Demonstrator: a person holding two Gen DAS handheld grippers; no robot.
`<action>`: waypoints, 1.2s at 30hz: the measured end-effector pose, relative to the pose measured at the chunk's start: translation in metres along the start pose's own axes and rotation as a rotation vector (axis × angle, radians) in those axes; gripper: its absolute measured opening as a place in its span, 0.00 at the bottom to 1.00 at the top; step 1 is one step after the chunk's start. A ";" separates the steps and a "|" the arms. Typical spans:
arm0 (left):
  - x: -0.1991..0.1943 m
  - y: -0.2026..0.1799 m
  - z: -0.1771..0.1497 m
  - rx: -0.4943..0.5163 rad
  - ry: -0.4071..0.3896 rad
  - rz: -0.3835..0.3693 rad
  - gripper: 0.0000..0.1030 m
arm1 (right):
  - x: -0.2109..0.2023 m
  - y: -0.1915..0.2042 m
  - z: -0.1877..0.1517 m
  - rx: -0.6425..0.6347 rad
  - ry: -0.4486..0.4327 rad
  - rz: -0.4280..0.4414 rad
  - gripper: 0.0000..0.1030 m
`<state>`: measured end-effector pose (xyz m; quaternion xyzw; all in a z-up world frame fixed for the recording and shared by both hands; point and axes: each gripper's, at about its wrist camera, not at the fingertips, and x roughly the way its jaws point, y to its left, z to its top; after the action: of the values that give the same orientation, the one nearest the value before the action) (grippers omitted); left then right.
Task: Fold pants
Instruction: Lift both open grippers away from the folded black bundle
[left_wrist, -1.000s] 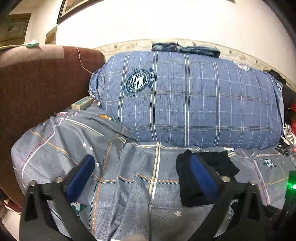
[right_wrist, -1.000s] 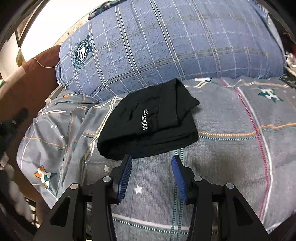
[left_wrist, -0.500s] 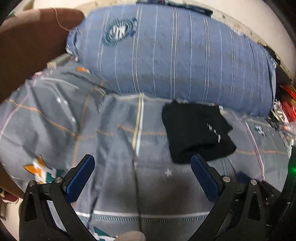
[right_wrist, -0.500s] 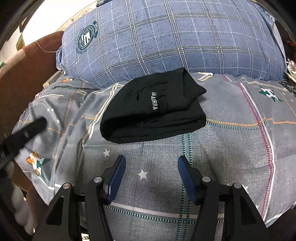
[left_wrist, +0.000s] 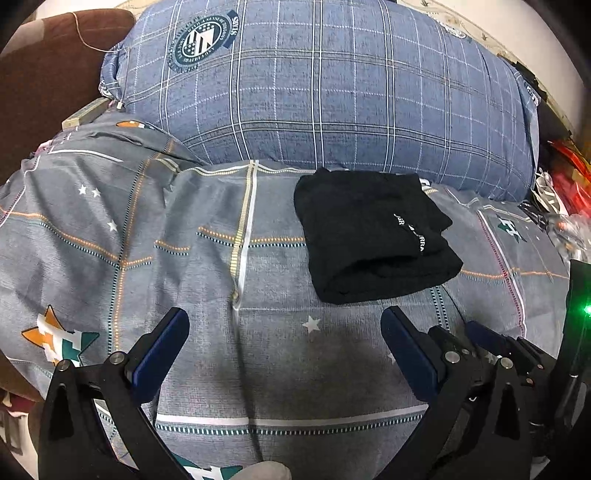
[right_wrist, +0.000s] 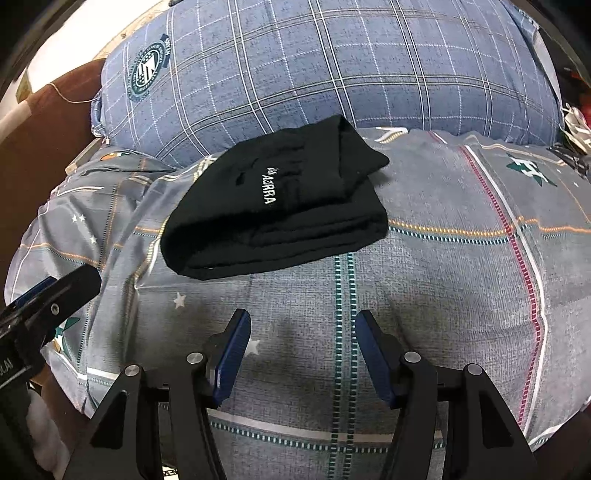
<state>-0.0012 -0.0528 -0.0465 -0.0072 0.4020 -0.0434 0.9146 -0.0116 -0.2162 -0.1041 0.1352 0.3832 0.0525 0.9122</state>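
Although both tools hang low over the bed, we find neither of them holding anything: nearest to us in the left wrist view, the left gripper (left_wrist: 284, 350) has its blue pads spread wide with only the grey patterned bedsheet (left_wrist: 258, 369) between them, and in the right wrist view the right gripper (right_wrist: 301, 354) stands about half open, likewise with bare sheet in the gap. We see no cloth touching any pad. Just beyond the fingertips, apart from both grippers, lie the black pants (right_wrist: 273, 206), already gathered into a compact, roughly rectangular bundle with several layers stacked at the near edge and a line of white lettering across the top. One corner at the far right of the bundle juts out a little past the layers beneath it, so the stack is not perfectly squared. The bundle rests on the sheet, its far edge close to or touching the big blue plaid pillow (right_wrist: 332, 74) that fills the background; we cannot tell which. To the far left we make out a brown upholstered headboard or armrest (left_wrist: 44, 74). We judge the folding itself to be essentially finished, since the garment sits released and neat. What may remain, by our reading, is at most a small tidy of that protruding corner or pulling the tools away.
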 end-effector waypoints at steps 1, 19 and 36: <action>0.001 0.000 0.000 0.000 0.003 -0.001 1.00 | 0.001 -0.001 0.000 0.001 0.002 -0.002 0.59; 0.012 0.005 -0.002 -0.024 0.051 -0.024 1.00 | 0.011 0.003 0.000 -0.019 0.032 -0.014 0.60; 0.032 0.028 0.018 -0.135 0.138 -0.247 1.00 | 0.007 -0.011 0.011 0.005 0.001 -0.019 0.61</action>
<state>0.0359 -0.0276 -0.0589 -0.1149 0.4622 -0.1289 0.8698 0.0006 -0.2275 -0.1045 0.1338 0.3852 0.0429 0.9121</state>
